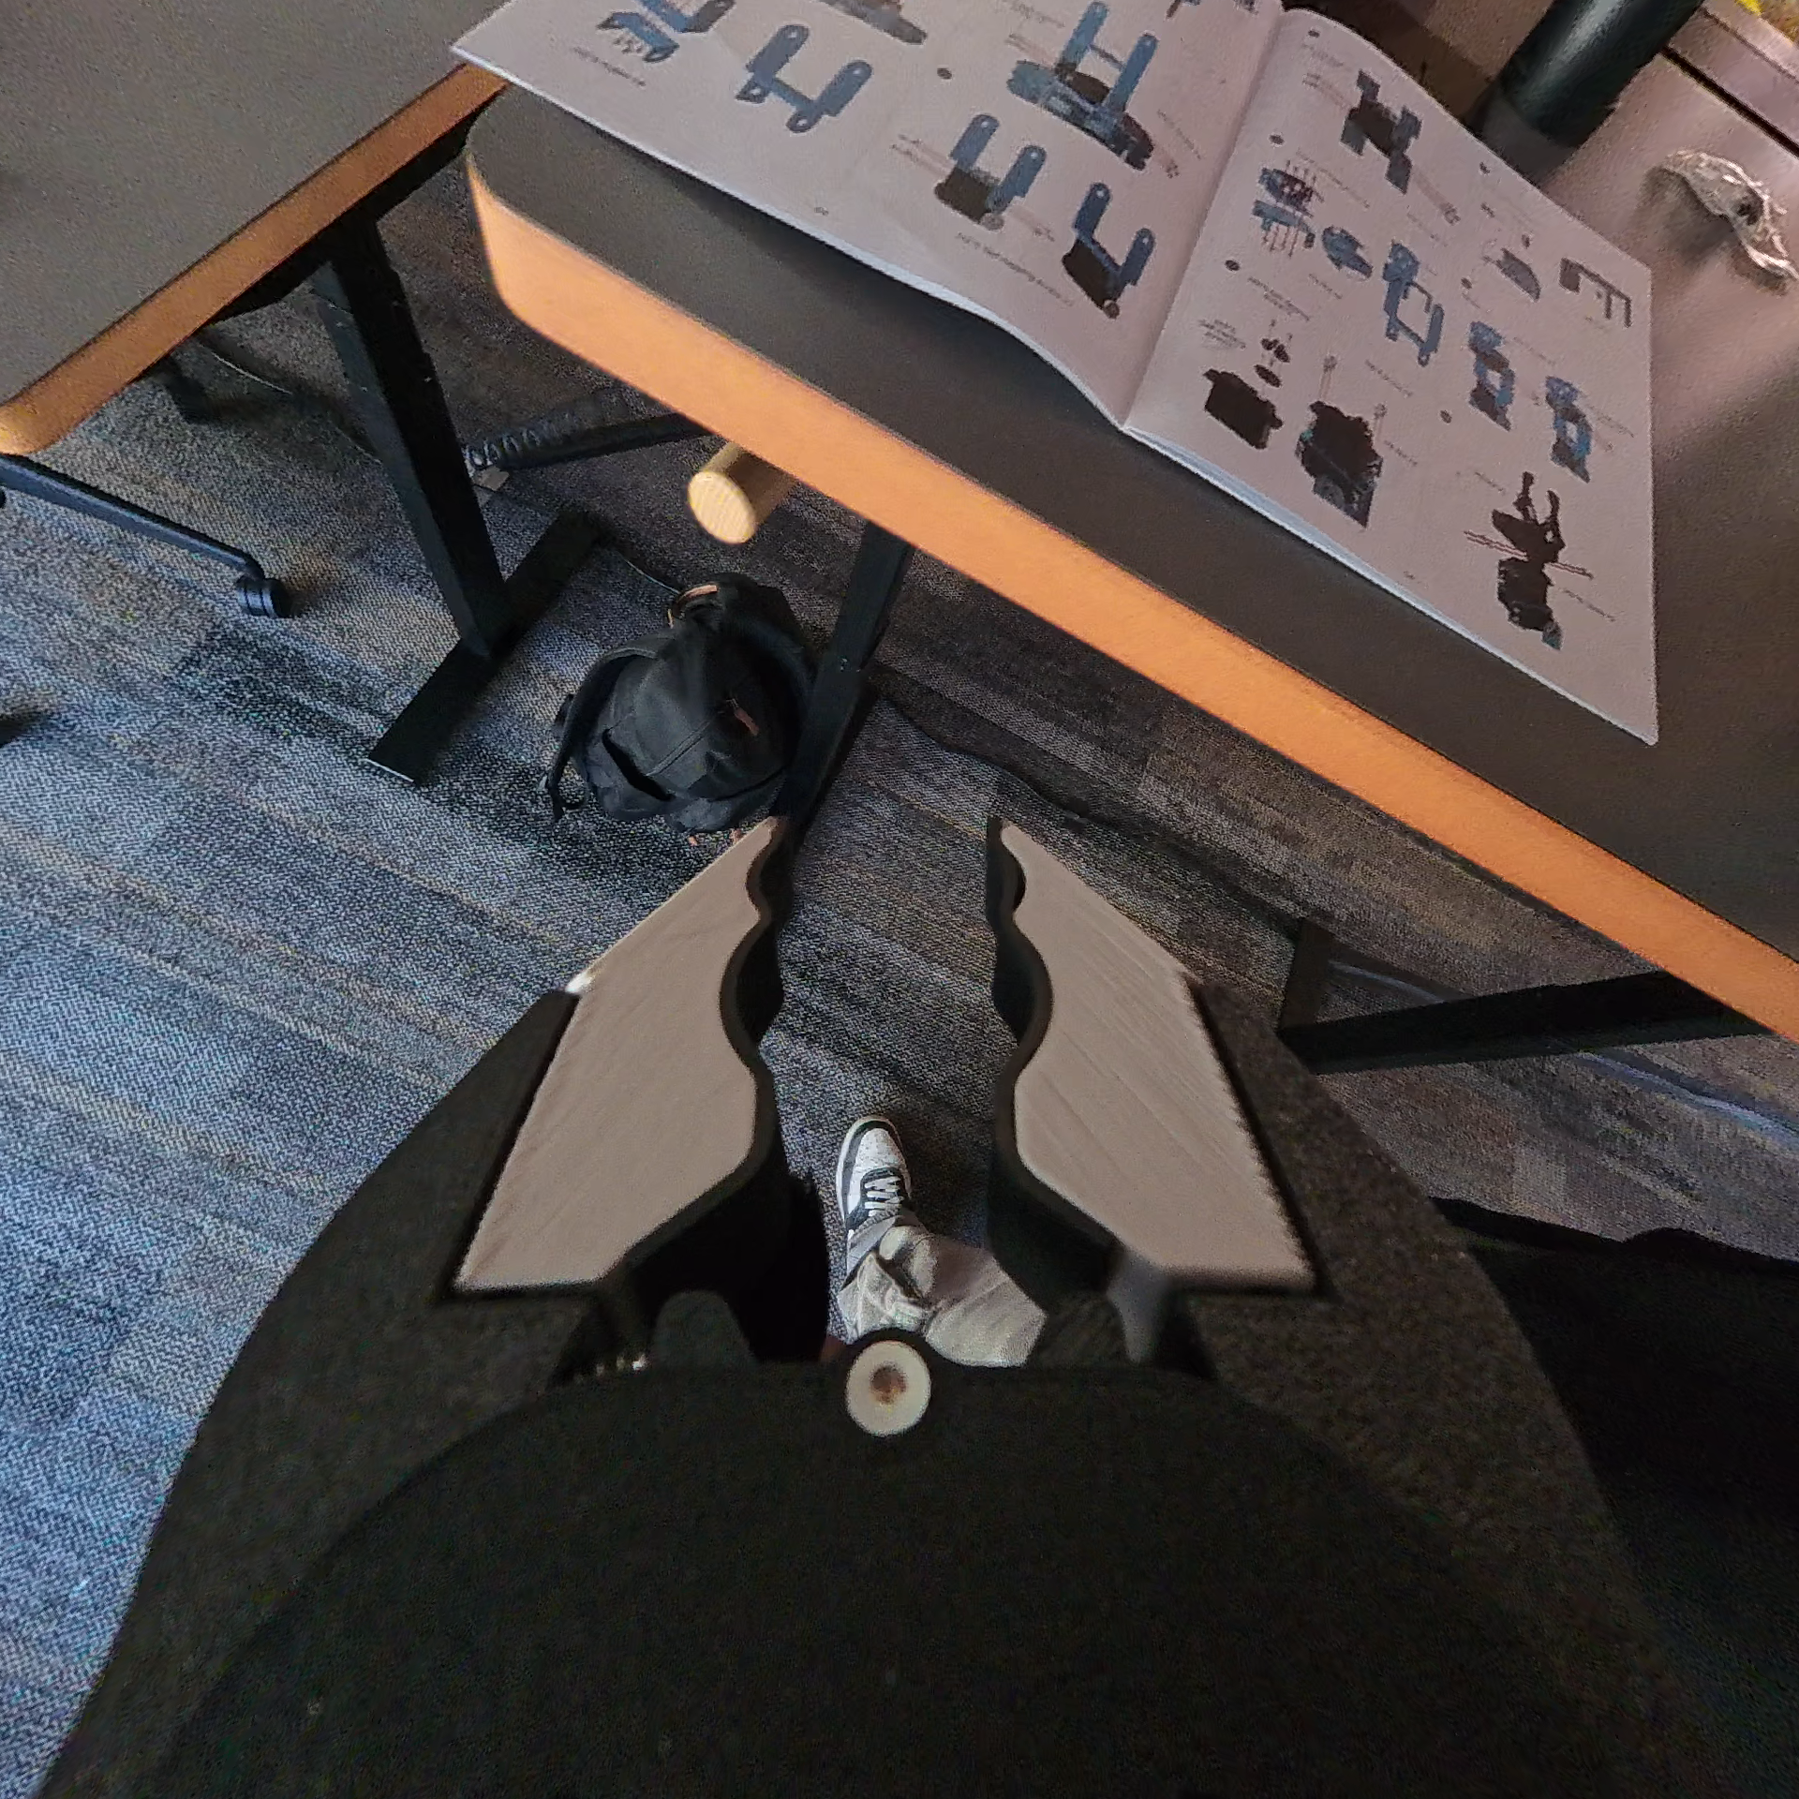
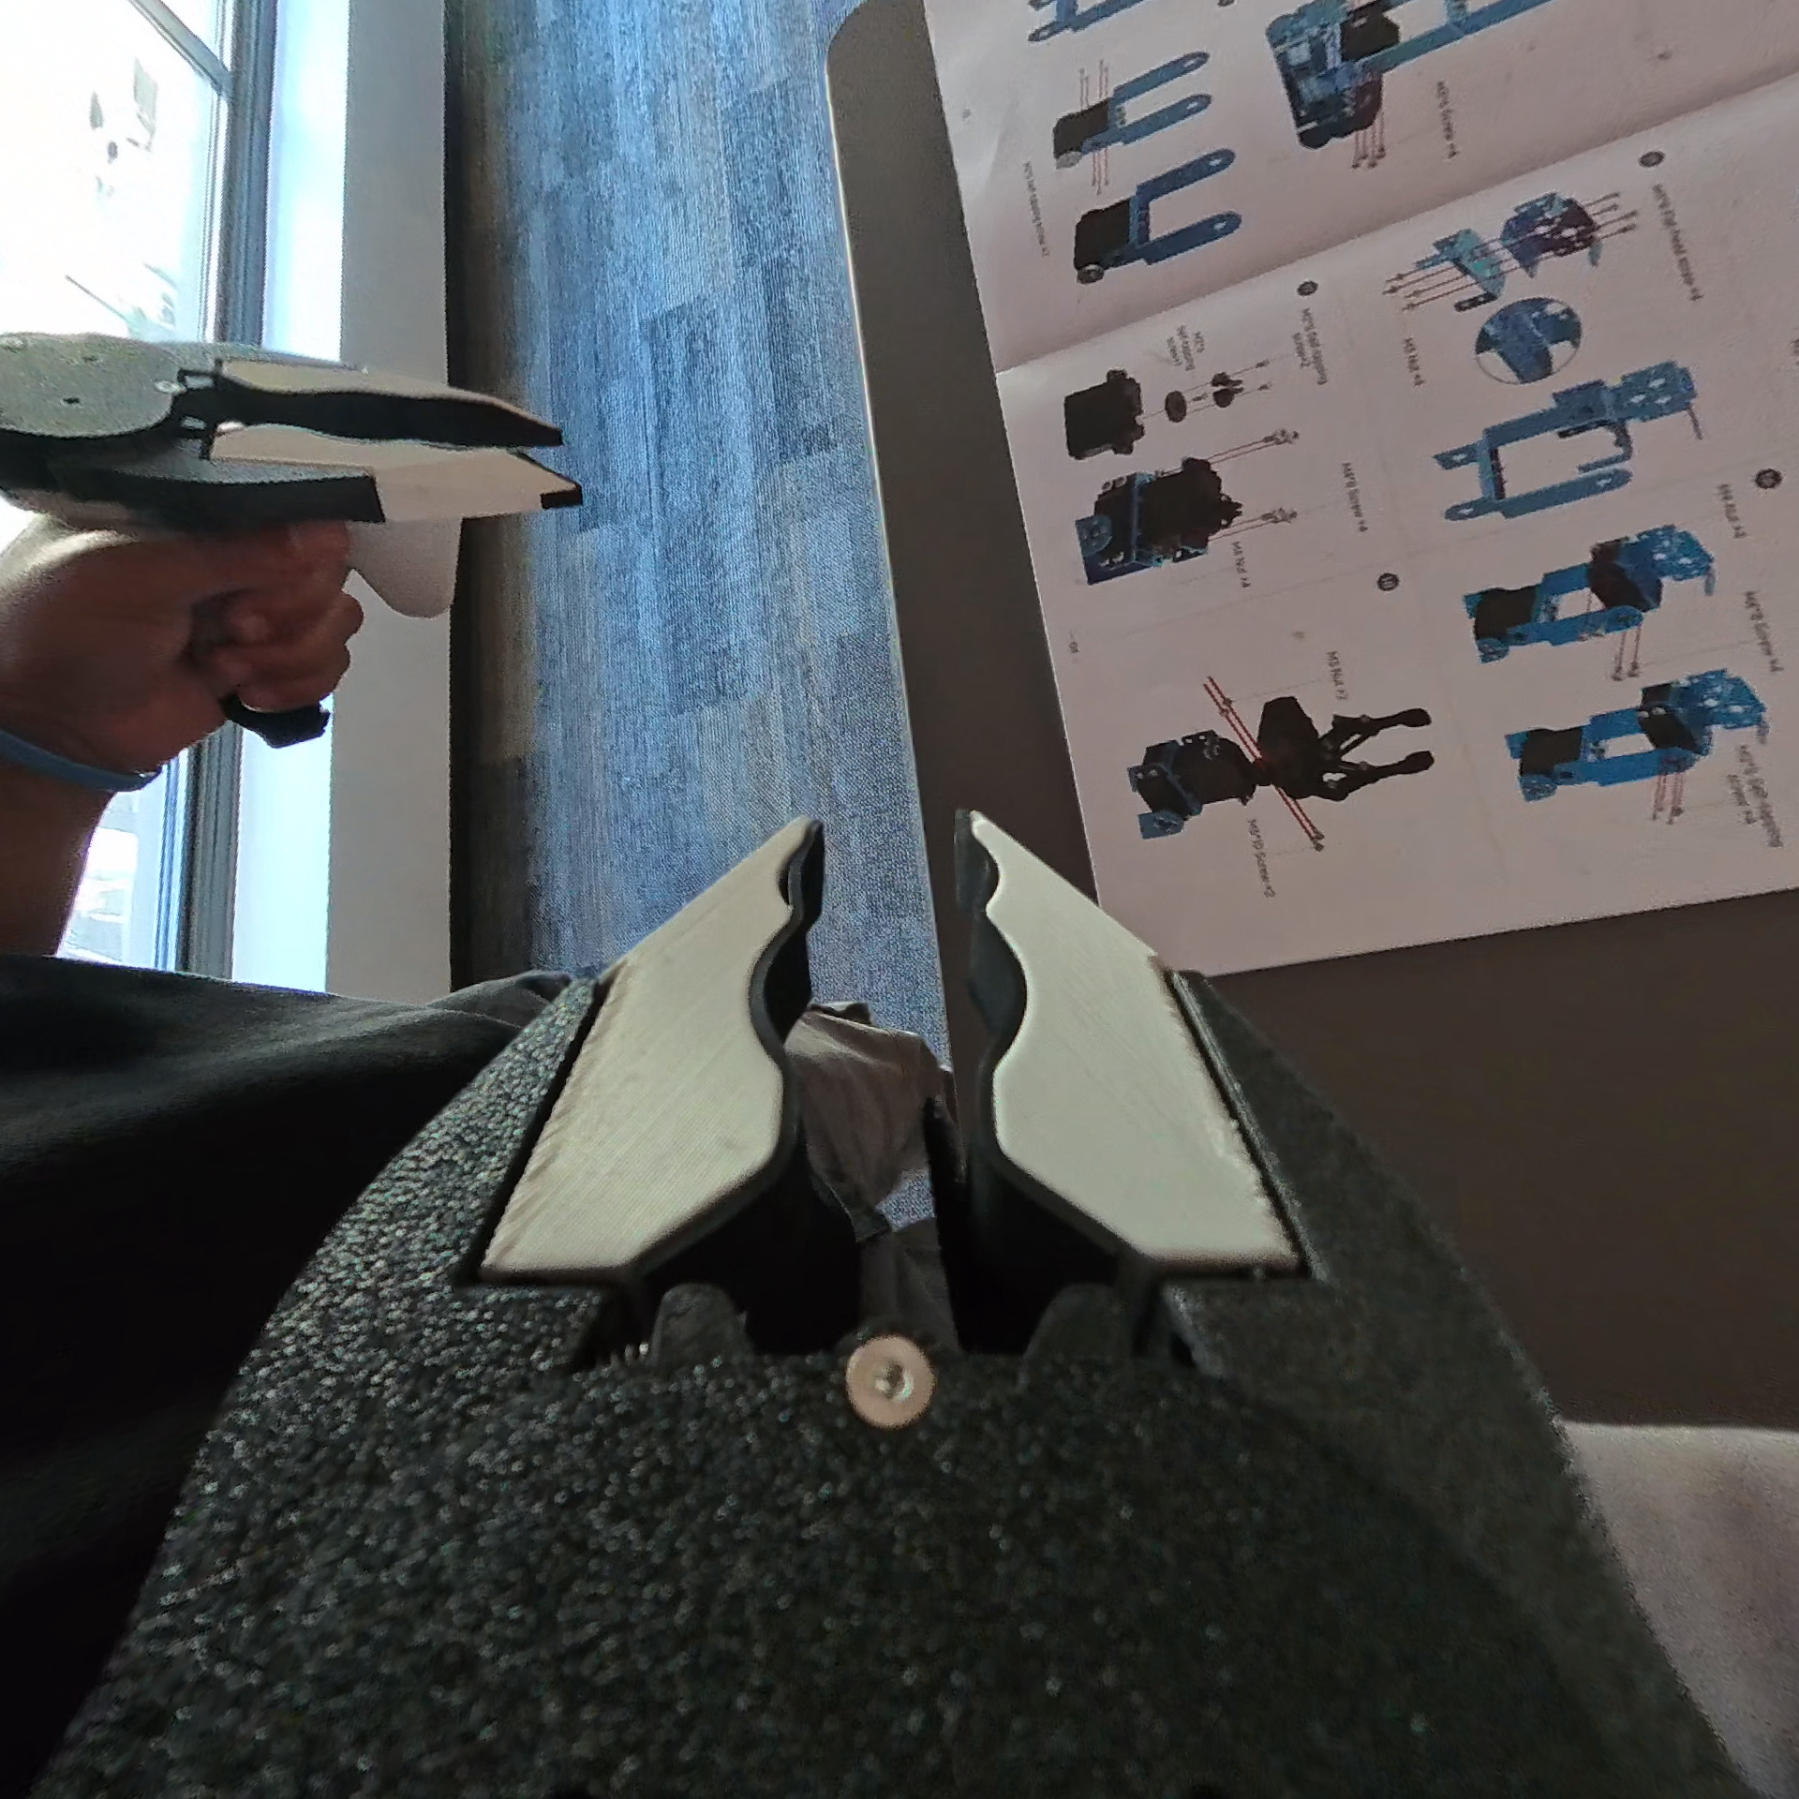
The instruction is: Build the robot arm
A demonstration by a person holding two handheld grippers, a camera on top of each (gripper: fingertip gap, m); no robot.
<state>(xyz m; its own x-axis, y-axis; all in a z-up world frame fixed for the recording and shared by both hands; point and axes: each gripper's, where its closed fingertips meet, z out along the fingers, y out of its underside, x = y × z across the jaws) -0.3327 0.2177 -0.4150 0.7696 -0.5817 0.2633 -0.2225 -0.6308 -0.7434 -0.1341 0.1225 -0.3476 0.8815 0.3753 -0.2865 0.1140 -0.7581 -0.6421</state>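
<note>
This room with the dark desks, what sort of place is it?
Probably an office or workshop: black orange-edged desk on grey-blue carpet tiles, an open assembly booklet with blue part diagrams, a black backpack.

The booklet (image 1: pixel 1217 243) runs off the top edge in the left view. A crinkled clear item (image 1: pixel 1723 209) at the surface's far side is too blurred to identify.

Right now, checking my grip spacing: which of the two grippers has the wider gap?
The left gripper: carpet shows broadly between its fingers; the right gripper shows a narrower gap.

Left claw (image 1: pixel 881 837) parted over carpet (holding nothing), right claw (image 2: pixel 886 832) parted, empty, beside open manual (image 2: pixel 1412 467)
</note>
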